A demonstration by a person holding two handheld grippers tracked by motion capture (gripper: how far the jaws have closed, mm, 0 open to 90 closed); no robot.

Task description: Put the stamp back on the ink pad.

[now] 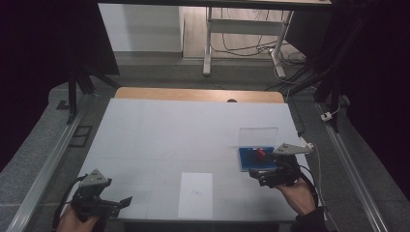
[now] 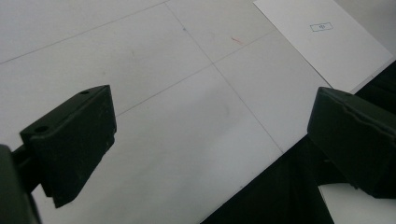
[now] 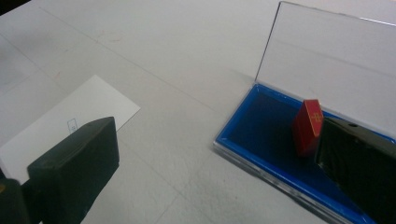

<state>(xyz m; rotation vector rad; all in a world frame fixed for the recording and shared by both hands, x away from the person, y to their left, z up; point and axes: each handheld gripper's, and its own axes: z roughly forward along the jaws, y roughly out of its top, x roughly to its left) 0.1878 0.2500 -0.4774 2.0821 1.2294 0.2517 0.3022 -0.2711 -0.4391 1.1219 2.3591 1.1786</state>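
A shallow blue case [image 3: 261, 135] lies on the white table with its clear lid [image 3: 336, 60] standing upright. A small red block [image 3: 308, 127] with a gold mark stands tilted inside it. My right gripper [image 3: 218, 126] is open wide, one jaw over the table and the other over the case, close beside the red block; I cannot tell if that jaw touches it. From above, the case [image 1: 256, 158] and red block [image 1: 261, 152] sit at the right, just beyond my right gripper [image 1: 255, 174]. My left gripper [image 1: 126, 200] hangs open at the near left corner over bare table [image 2: 212, 100].
A white sheet of paper [image 1: 195, 195] with a small printed box lies at the near edge between the grippers; it also shows as paper [image 2: 327, 37]. The white table top [image 1: 193, 130] has thin grid lines. Metal rails [image 1: 43, 169] run along both sides.
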